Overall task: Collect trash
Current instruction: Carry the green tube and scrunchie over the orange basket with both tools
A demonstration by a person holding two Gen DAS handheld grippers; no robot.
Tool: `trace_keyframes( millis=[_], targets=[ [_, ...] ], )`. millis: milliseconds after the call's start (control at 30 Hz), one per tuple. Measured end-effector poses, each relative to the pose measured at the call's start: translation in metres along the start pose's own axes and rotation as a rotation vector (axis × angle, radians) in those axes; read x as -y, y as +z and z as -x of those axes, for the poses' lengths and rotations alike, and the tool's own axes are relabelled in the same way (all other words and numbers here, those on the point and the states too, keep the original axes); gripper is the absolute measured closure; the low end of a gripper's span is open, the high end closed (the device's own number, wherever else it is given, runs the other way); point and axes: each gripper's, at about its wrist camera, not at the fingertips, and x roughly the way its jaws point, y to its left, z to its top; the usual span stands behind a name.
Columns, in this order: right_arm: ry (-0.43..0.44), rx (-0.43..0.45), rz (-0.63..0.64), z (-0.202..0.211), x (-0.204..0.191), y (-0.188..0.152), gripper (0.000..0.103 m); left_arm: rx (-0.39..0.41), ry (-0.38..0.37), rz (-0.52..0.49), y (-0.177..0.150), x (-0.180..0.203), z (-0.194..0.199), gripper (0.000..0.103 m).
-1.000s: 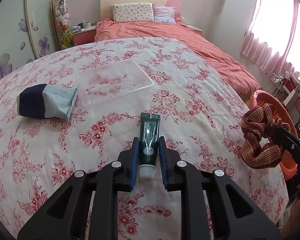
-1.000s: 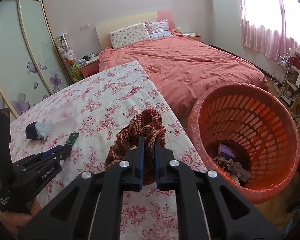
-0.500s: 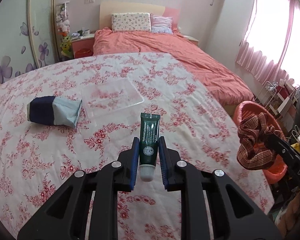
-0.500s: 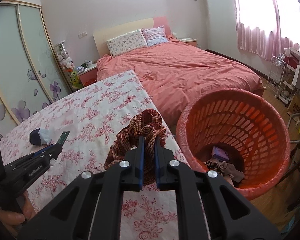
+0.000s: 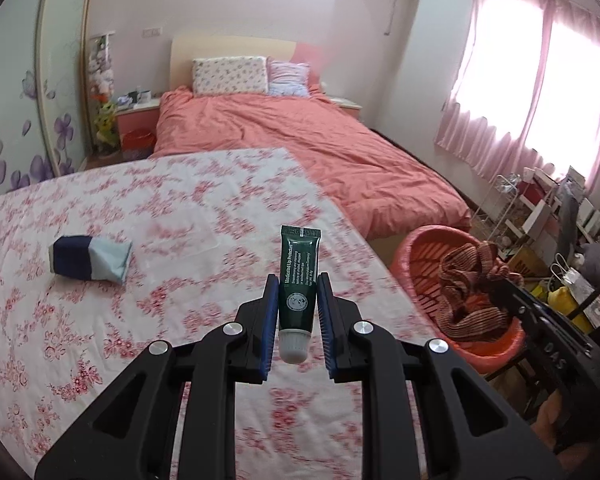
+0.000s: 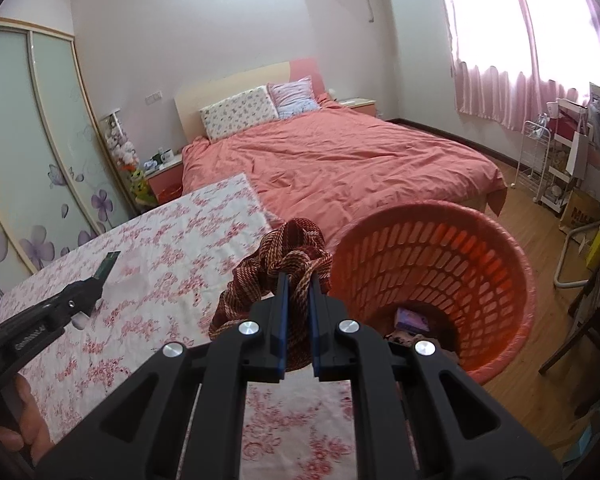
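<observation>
My left gripper [image 5: 298, 280] is shut on a dark green tube [image 5: 299, 276] with a white cap, held upright above the floral tablecloth [image 5: 140, 280]. My right gripper [image 6: 299, 280] is shut on a red-brown striped scrunchie [image 6: 284, 264], held by the table's right edge beside the orange basket [image 6: 440, 264]. In the left wrist view the scrunchie [image 5: 468, 292] hangs in front of the basket [image 5: 416, 248]. The basket holds some trash at its bottom. A blue and pale packet [image 5: 88, 258] lies on the table at the left.
A clear plastic tray [image 5: 184, 236] lies blurred on the table beyond the packet. A bed with an orange cover [image 6: 360, 160] stands behind the table. Shelves and bags [image 6: 572, 184] crowd the right wall. A chair leg [image 6: 572, 336] stands right of the basket.
Both grippers have risen and moved right toward the basket, each still holding its item. The table looks farther below and the basket closer.
</observation>
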Motion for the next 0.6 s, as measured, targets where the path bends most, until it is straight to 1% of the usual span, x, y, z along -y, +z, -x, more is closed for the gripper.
trace_keyframes(
  millis=[300,600],
  targets=[
    [-0.045,0.029,-0.048,0.013,0.032,0.002,0.093,0.019,-0.073,-0.039,0.004,0.034,0.006,0.084],
    [-0.113,0.058,-0.087,0.02,0.071,0.007,0.093,0.018,-0.156,-0.088,0.005,0.081,-0.003,0.084]
  ],
)
